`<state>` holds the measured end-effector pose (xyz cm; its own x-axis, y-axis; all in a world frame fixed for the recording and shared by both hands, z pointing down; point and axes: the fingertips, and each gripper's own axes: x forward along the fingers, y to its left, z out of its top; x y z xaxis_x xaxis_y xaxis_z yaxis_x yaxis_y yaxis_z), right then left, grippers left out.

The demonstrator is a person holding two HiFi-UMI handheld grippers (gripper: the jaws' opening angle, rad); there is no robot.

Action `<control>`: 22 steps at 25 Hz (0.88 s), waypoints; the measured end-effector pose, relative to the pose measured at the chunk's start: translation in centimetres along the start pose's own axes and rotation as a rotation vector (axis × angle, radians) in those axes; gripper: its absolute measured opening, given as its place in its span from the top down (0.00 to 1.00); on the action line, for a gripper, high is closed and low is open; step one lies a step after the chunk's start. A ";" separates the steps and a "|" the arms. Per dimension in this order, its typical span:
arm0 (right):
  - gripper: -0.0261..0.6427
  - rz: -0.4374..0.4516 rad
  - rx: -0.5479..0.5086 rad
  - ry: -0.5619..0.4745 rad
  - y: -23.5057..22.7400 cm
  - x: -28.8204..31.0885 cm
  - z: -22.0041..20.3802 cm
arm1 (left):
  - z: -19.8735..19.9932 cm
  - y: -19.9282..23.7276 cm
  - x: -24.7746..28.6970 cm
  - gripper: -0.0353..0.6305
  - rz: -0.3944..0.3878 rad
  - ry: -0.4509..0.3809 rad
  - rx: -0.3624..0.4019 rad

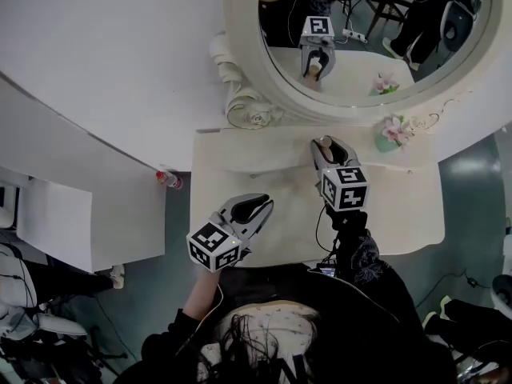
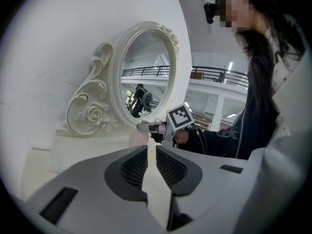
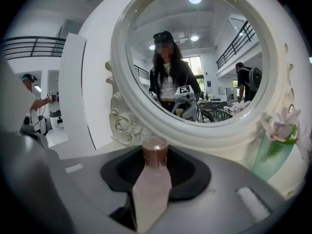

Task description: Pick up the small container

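Your right gripper (image 1: 324, 146) has its jaws clamped on the small container (image 3: 155, 172), a pale pink bottle with a brown cap (image 3: 155, 147). In the right gripper view the bottle stands upright in the lower middle of the frame, with a dark pad pressed against each side and the cap rising above the pads. In the head view this gripper sits right of centre, over the back part of the cream surface (image 1: 264, 162), close to the base of the oval mirror (image 1: 360, 50) that fills the upper right. The glass reflects the gripper and its marker cube.

Your left gripper (image 1: 261, 205) is in the lower middle of the head view, near the front edge of the surface and well apart from the right one. Its jaws stand a narrow slit apart with nothing between them.

A green vase of pink flowers (image 1: 390, 133) stands on the surface at the right, just beside the mirror's frame. A carved rose (image 2: 95, 115) decorates the frame's lower left.
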<state>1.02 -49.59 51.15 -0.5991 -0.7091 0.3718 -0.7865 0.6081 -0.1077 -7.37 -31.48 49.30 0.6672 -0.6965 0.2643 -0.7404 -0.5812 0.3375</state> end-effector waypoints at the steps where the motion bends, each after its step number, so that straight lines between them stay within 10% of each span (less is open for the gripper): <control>1: 0.74 0.010 -0.007 -0.002 0.5 -0.4 0.3 | -0.3 -0.2 0.1 0.89 -0.012 0.010 -0.012; 11: 0.74 0.141 0.020 -0.022 5.6 -5.8 4.0 | -2.8 -2.3 1.8 0.70 -0.082 0.085 -0.088; 22: 0.74 0.312 -0.033 -0.044 12.9 -11.7 5.5 | -0.8 -4.1 1.9 0.60 -0.117 -0.091 -0.242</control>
<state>-2.97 -35.46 40.32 -0.8174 -0.5004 0.2855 -0.5587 0.8095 -0.1807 -2.95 -30.11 49.11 0.7290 -0.6717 0.1323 -0.6105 -0.5504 0.5696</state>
